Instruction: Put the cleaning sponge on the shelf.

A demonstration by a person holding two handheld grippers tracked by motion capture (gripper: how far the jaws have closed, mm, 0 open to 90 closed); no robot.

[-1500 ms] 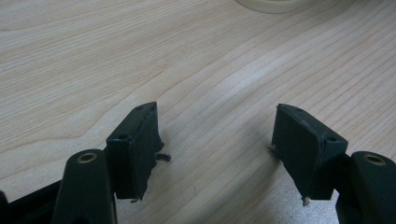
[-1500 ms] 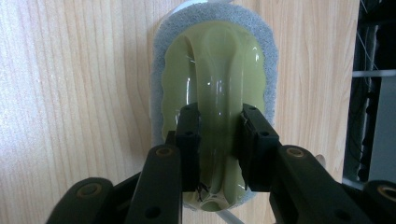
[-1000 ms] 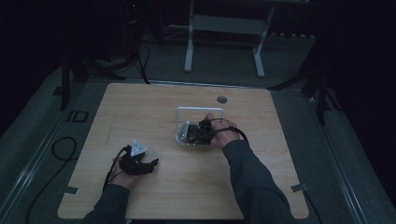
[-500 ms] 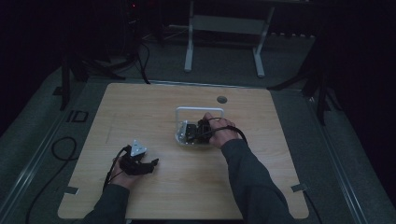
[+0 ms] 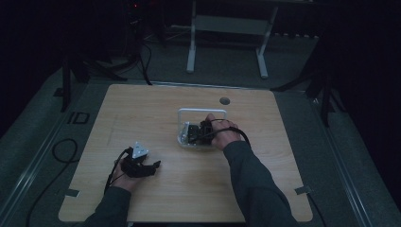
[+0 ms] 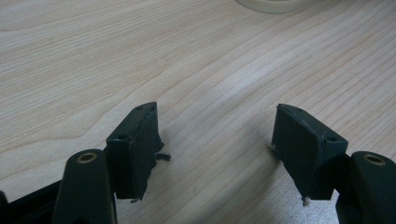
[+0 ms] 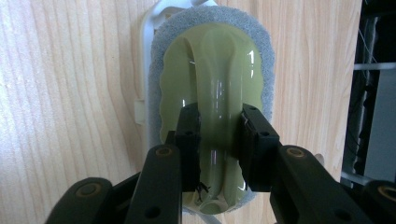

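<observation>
Your right gripper (image 7: 218, 140) is clamped on the green handle (image 7: 215, 88) of a scrubber lying in a white tray (image 5: 202, 113) directly beneath it. Your left gripper (image 6: 215, 149) rests jaws apart on the pale wooden table (image 5: 142, 104); the room beyond is dark.

A light wooden table (image 5: 142, 113) with rounded corners stands on grey floor (image 5: 42, 142). A clear tray (image 5: 201, 113) with a white rim lies near its middle. A round grommet (image 5: 224, 100) sits by the far edge. Tape tabs (image 5: 71, 192) mark two near corners.
</observation>
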